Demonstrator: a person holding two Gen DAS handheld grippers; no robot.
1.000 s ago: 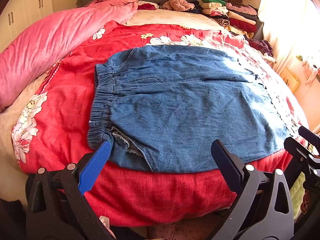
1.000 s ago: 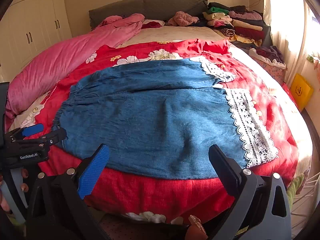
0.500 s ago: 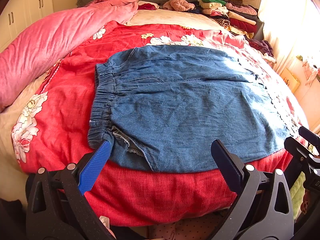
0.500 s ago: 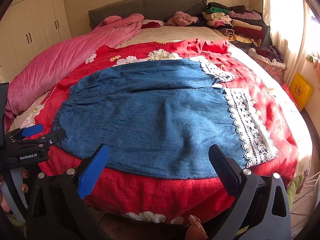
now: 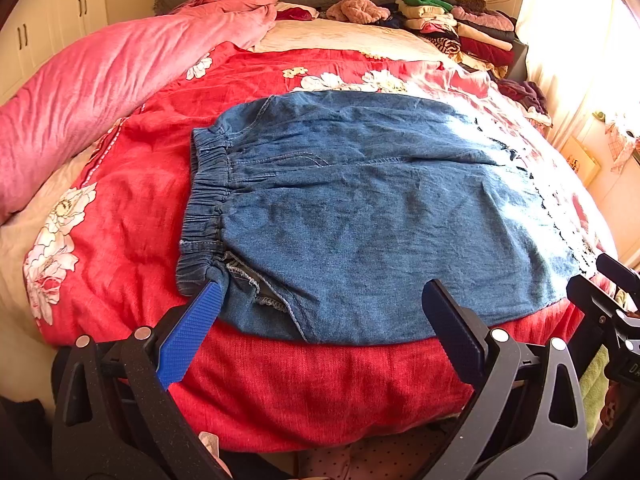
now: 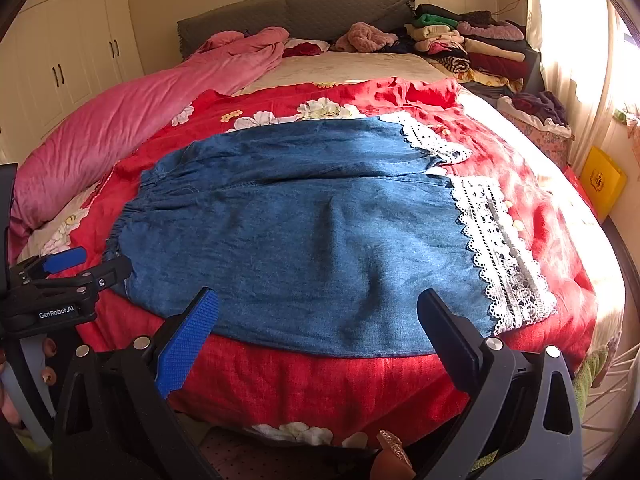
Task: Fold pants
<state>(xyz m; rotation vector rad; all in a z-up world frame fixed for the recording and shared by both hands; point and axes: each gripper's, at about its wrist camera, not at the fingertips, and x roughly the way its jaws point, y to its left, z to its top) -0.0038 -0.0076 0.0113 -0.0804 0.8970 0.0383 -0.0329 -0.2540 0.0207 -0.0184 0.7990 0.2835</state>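
Pants (image 5: pixel 360 208) lie flat on the red floral bedspread (image 5: pixel 132 216), both claws spread wide at the near bed edge.
The left claw (image 5: pixel 320 312) view shows the elastic waistband (image 5: pixel 204 216); the right claw (image 6: pixel 316 328) view shows white lace hems (image 6: pixel 500 248), cupboards (image 6: pixel 68 68) and stacked clothes (image 6: pixel 468 44) by the grey headboard (image 6: pixel 296 12).

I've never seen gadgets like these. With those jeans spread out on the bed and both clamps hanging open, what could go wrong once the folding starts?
The blue denim pants lie directly on the red floral quilt, so the open left gripper might pinch quilt along with the elastic waistband. The white lace cuffs look delicate and could snag on the open right gripper. The near hem sits close to the bed edge, so a loose grip might let the denim slide off.
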